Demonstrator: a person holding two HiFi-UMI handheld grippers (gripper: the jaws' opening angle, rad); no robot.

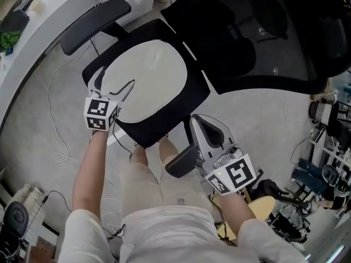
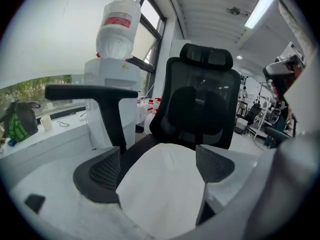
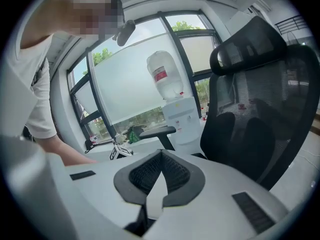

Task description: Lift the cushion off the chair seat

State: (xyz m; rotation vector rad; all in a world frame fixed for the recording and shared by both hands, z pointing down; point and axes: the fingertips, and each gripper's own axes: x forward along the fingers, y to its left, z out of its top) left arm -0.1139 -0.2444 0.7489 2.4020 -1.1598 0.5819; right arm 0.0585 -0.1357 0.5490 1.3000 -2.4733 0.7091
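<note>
A white cushion point(image 1: 151, 78) lies flat on the seat point(image 1: 164, 126) of a black mesh office chair point(image 1: 263, 37). My left gripper point(image 1: 115, 78) is open over the cushion's near-left edge. In the left gripper view the cushion point(image 2: 165, 184) shows between that gripper's point(image 2: 162, 166) spread black pads point(image 2: 102, 171). My right gripper point(image 1: 194, 119) is at the seat's near-right corner, beside the cushion. In the right gripper view its point(image 3: 160, 156) pads point(image 3: 177, 176) meet at the tips, and I see nothing held there.
The chair's left armrest point(image 1: 93, 23) sticks out at the far left; the right armrest point(image 1: 181, 160) lies under my right gripper. A water dispenser point(image 2: 117, 34) stands behind the chair. Cables point(image 1: 55, 119) trail on the floor, and equipment clutter point(image 1: 323, 174) fills the right side.
</note>
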